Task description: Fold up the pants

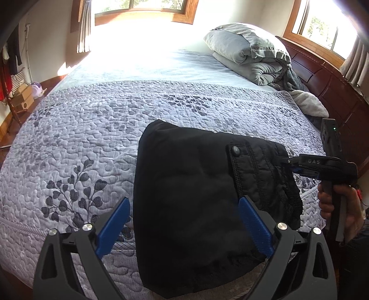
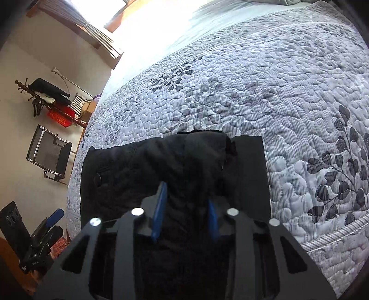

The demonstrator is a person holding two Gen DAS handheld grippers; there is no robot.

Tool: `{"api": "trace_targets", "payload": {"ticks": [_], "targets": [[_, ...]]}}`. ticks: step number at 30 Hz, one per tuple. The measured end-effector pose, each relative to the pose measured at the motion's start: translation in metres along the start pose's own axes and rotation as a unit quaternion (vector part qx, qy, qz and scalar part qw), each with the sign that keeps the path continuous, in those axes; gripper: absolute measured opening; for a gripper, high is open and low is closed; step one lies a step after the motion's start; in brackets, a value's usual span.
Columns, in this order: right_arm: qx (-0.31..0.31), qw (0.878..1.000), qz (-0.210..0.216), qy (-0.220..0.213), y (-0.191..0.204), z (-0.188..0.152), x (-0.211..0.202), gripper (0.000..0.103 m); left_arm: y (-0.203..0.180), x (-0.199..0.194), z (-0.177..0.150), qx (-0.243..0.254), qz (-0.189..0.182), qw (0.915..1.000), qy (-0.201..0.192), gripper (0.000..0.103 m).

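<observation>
Right gripper (image 2: pixel 186 203) seemingly pinching pants (image 1: pixel 196 196)

Blown-out window (image 1: pixel 143 9) glare, fisheye-warped edges, sharp foreground.

A leaf-patterned quilt (image 1: pixel 92 129) lay beneath and ahead of the claw. Far ahead to its right sat grey pillows (image 1: pixel 242 48); a wooden headboard (image 1: pixel 334 92) stood beyond.

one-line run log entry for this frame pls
task: fold pants | pants: folded bundle on quilt | left gripper: open, straddling near edge | right gripper: shut on waistband end
</observation>
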State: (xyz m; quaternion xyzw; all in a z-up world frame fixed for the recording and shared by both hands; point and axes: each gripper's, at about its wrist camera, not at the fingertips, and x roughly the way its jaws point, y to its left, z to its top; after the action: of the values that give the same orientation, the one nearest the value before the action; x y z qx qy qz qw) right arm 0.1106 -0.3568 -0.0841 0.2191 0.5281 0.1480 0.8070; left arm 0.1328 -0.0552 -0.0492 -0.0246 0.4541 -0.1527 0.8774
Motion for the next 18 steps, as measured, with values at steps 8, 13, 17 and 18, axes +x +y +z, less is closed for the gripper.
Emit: {"api": "trace_targets", "payload": {"ticks": [8, 13, 17, 18], "targets": [[-0.014, 0.998, 0.034, -0.053, 0.014, 0.003, -0.048, 0.004, -0.003, -0.001, 0.002, 0.005, -0.002, 1.0000, -0.003, 0.097], [-0.015, 0.997, 0.019, -0.072, 0.013, 0.007, -0.068, 0.004, -0.005, 0.001, 0.001, 0.007, -0.005, 1.0000, -0.001, 0.097], [-0.001, 0.998, -0.009, -0.056, 0.003, 0.006, -0.055, 0.004, -0.005, 0.004, -0.001, 0.011, 0.001, 0.9999, 0.004, 0.097], [-0.002, 0.999, -0.019, -0.051, 0.001, 0.004, -0.049, 0.004, -0.004, 0.005, -0.002, 0.011, 0.003, 0.9999, 0.005, 0.097]]}}
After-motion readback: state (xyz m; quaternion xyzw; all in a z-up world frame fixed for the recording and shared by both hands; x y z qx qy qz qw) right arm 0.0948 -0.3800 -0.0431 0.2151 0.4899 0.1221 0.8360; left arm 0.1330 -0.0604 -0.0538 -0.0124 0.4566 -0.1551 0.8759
